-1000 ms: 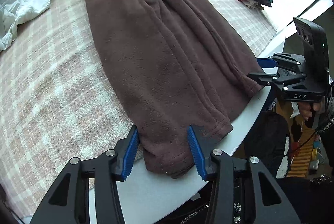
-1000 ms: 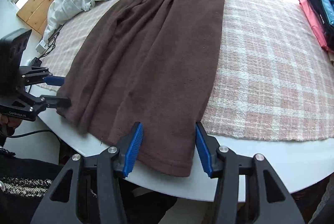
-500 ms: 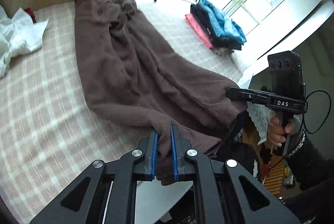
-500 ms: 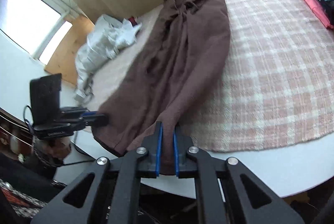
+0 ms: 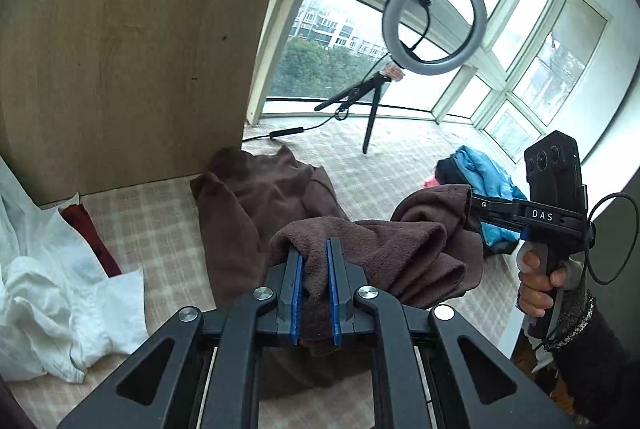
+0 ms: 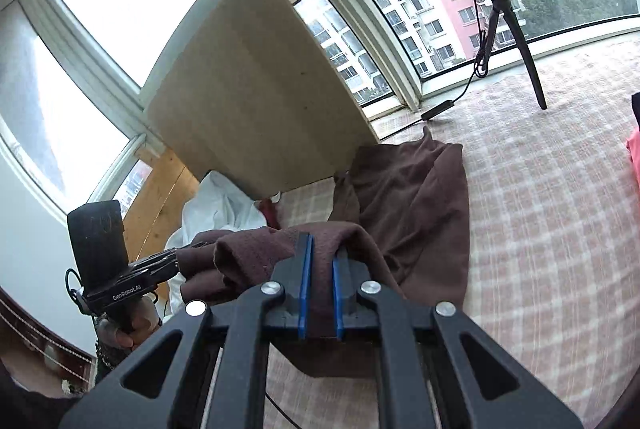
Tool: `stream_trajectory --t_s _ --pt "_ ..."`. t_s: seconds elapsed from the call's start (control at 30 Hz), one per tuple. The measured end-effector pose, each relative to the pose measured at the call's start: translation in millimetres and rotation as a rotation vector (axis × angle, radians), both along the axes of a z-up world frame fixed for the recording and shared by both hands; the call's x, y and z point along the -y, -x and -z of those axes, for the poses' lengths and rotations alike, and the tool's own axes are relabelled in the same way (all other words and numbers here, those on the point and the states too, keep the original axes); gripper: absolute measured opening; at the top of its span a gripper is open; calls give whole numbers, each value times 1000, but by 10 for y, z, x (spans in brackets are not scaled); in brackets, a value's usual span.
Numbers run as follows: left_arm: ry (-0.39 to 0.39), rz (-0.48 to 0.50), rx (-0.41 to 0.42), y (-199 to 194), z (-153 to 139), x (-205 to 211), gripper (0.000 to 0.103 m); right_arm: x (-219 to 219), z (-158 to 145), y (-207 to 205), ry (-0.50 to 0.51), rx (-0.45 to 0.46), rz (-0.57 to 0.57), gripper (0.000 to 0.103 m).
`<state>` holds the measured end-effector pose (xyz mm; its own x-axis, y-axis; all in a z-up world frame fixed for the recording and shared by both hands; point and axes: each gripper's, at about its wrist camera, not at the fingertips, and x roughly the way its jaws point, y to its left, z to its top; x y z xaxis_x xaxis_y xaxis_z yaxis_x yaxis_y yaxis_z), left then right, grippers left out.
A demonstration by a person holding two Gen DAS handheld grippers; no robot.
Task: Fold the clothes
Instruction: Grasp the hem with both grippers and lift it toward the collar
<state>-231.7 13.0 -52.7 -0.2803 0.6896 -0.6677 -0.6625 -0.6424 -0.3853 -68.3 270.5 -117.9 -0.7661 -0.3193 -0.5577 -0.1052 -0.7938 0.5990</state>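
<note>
the left gripper [image 5: 315,289] had its fingers clamped on one hem corner of the brown garment [image 5: 384,249], lifted above the checked cloth [image 5: 152,229] on the desk. the right gripper [image 6: 320,293] pinched the other corner. the garment's length ran ahead toward the wooden board [image 5: 120,41].

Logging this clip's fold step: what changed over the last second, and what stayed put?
Both grippers, left gripper and right gripper, closed their jaws on the near hem of the brown garment and lifted it up and toward its far end. The white clothes and folded stack stayed put.
</note>
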Motion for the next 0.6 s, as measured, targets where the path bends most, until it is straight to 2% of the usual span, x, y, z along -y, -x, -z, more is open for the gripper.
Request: stream_trajectory --t_s 0.27,0.5,0.6 --pt "68 -48 95 953 521 -317 10 -564 523 880 39 92 20 9" --pt "169 -15 140 1462 1129 -623 10 -848 1078 1489 -5 200 13 9" --pt "156 -9 192 1558 1211 -628 11 -911 1351 1651 -10 258 11 9"
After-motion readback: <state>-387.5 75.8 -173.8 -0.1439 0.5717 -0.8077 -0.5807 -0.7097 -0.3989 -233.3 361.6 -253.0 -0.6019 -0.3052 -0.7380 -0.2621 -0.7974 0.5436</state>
